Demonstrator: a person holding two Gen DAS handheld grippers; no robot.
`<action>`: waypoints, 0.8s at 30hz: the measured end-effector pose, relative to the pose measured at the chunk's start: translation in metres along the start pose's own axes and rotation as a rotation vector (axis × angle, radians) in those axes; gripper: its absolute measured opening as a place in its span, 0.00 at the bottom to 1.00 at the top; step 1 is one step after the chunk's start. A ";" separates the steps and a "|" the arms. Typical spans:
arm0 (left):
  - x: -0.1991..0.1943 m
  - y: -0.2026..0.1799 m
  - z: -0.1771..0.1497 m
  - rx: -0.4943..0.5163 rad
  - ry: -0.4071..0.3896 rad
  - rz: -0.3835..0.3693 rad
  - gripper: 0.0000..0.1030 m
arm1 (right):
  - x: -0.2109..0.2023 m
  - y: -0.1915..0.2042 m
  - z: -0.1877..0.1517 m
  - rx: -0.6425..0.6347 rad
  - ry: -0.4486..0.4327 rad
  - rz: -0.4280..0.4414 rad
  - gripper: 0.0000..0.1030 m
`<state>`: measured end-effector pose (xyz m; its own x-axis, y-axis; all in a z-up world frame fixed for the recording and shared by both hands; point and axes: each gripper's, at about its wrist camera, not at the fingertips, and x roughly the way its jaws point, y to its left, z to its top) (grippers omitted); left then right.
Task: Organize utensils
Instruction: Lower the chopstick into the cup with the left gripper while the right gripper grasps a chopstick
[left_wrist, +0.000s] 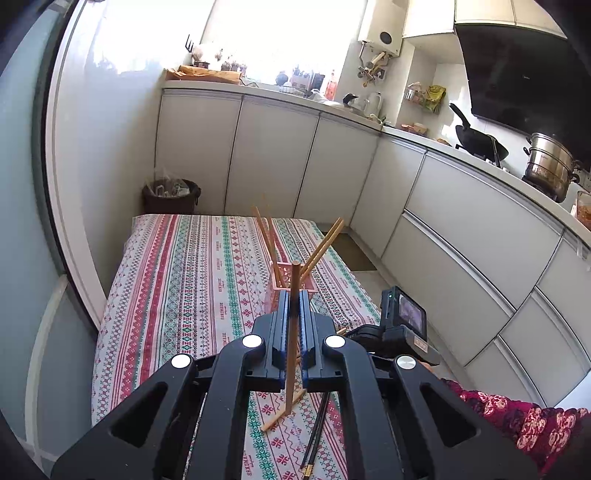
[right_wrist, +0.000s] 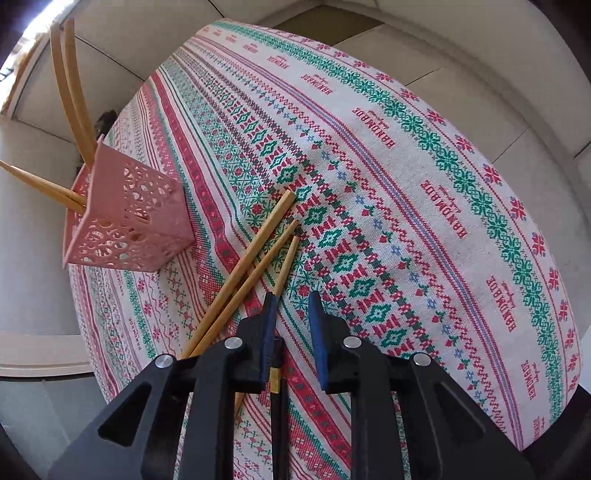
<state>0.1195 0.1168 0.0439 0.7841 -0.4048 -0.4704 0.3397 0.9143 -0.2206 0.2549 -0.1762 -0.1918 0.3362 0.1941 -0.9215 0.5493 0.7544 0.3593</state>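
Observation:
My left gripper (left_wrist: 294, 295) is shut on a wooden chopstick (left_wrist: 293, 317) and holds it upright above the table, just in front of the pink perforated holder (left_wrist: 308, 286). The holder has several wooden chopsticks (left_wrist: 321, 245) leaning in it; it also shows in the right wrist view (right_wrist: 125, 218). My right gripper (right_wrist: 293, 299) is open and low over the cloth, with three loose wooden chopsticks (right_wrist: 251, 258) by its left finger. A black chopstick with a gold band (right_wrist: 275, 380) lies under it. Black chopsticks (left_wrist: 317, 432) and a wooden one (left_wrist: 282, 411) lie below my left gripper.
The table carries a striped patterned cloth (left_wrist: 192, 295). White kitchen cabinets (left_wrist: 461, 229) run along the back and right, with a wok (left_wrist: 480, 142) and steel pot (left_wrist: 550, 166) on the counter. A dark bin (left_wrist: 170, 195) stands behind the table.

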 end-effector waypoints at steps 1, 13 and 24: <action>0.000 0.003 0.000 -0.005 -0.001 -0.003 0.04 | 0.005 0.003 0.001 -0.001 0.007 -0.015 0.19; 0.000 0.030 -0.002 -0.050 0.006 -0.016 0.04 | 0.021 0.053 -0.011 0.013 -0.069 -0.101 0.07; -0.012 0.028 0.001 -0.062 -0.026 -0.009 0.04 | -0.044 0.012 -0.035 0.052 -0.167 0.223 0.05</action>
<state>0.1199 0.1476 0.0441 0.7948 -0.4114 -0.4461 0.3144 0.9079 -0.2772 0.2200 -0.1532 -0.1521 0.5721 0.2428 -0.7834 0.4847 0.6704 0.5618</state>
